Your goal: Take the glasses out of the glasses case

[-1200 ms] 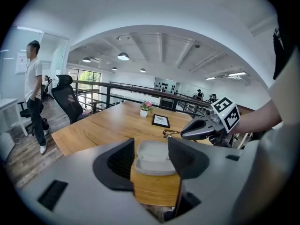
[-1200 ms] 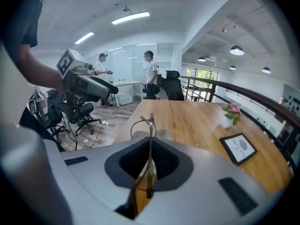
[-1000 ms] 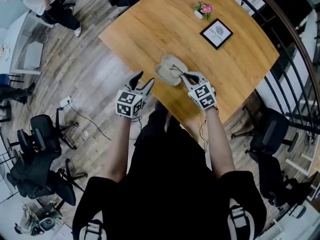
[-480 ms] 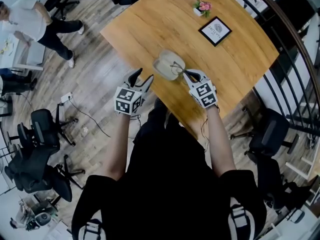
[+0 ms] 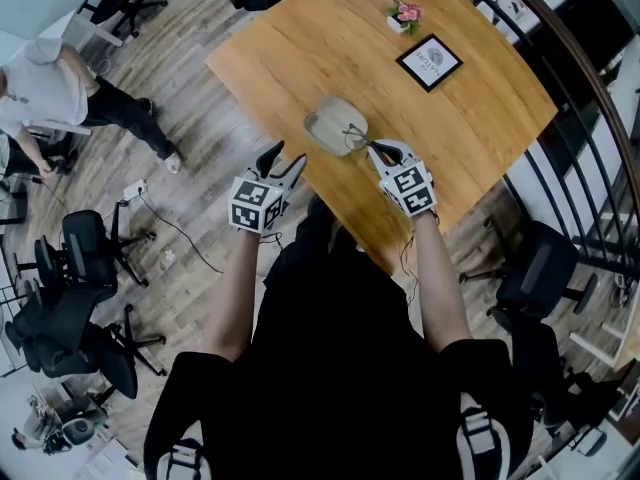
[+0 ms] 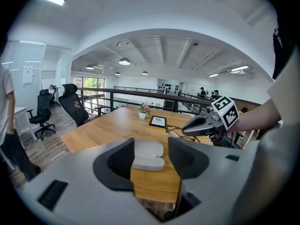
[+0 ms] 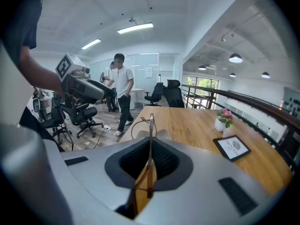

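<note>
A pale grey glasses case (image 5: 333, 125) lies open on the wooden table (image 5: 460, 128) near its front edge. Thin-framed glasses (image 5: 353, 138) hang just right of the case, and my right gripper (image 5: 373, 149) is shut on one temple. In the right gripper view the temple (image 7: 150, 139) runs straight out between the shut jaws to the lens rim (image 7: 139, 124). My left gripper (image 5: 288, 156) stands open with nothing in it, left of the table edge and over the floor. In the left gripper view the case (image 6: 147, 154) shows beyond the spread jaws, with the right gripper (image 6: 197, 125) and glasses (image 6: 180, 132) to its right.
A small pot of pink flowers (image 5: 405, 16) and a black-framed sign (image 5: 432, 63) stand at the table's far side. Office chairs (image 5: 85, 258) and a cable lie on the floor at left, where a person (image 5: 60, 88) walks. A railing (image 5: 585, 88) and a dark chair (image 5: 535, 268) are at right.
The case now lies slightly farther from my right gripper, which keeps hold of the glasses. Both hands have shifted a little. The person on the floor at left has walked on.
</note>
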### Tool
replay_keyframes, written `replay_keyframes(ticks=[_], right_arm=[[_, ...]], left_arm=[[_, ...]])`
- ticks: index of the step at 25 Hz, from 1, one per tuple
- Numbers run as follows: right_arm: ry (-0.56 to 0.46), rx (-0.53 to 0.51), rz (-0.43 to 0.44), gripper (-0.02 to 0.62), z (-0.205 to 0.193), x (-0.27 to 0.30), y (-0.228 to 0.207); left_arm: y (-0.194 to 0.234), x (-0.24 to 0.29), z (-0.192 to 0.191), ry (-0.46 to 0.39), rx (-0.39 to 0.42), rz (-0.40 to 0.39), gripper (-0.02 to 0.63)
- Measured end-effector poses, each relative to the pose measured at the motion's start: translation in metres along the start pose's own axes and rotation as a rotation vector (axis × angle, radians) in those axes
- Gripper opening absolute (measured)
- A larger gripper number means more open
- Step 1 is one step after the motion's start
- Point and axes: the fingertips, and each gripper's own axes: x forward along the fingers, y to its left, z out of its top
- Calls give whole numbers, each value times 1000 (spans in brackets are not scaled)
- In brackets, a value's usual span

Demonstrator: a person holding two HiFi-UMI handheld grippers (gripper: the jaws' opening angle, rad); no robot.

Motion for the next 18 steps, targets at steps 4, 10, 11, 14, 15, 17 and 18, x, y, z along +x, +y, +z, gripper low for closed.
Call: replay_keyframes(ticks=[4,10,11,14,15,17,18], right_arm=[[-16,4,1,23,2,-5,1],[4,25,6,23,-12,-4,1],[5,27,9,23,-13,-3,1],[3,29,8,23,-13,-2,0],[2,28,6,23,-11,-2,-1],[-1,24,5,23,-9,-3,-1],[-3,22,5,23,-8,-3,0]], left_arm=[[-3,-3,0,-5,-3,11,242],[-2,-5,1,-7,-3,18,242],[-2,-5,1,-7,-4,21,242],[0,-5,1,-8,-5,25,242],[0,-5,1,-7,-6,25,242],[0,-5,-1,-2,-8,26,242],[0,-6,-2,0,-8,27,242]])
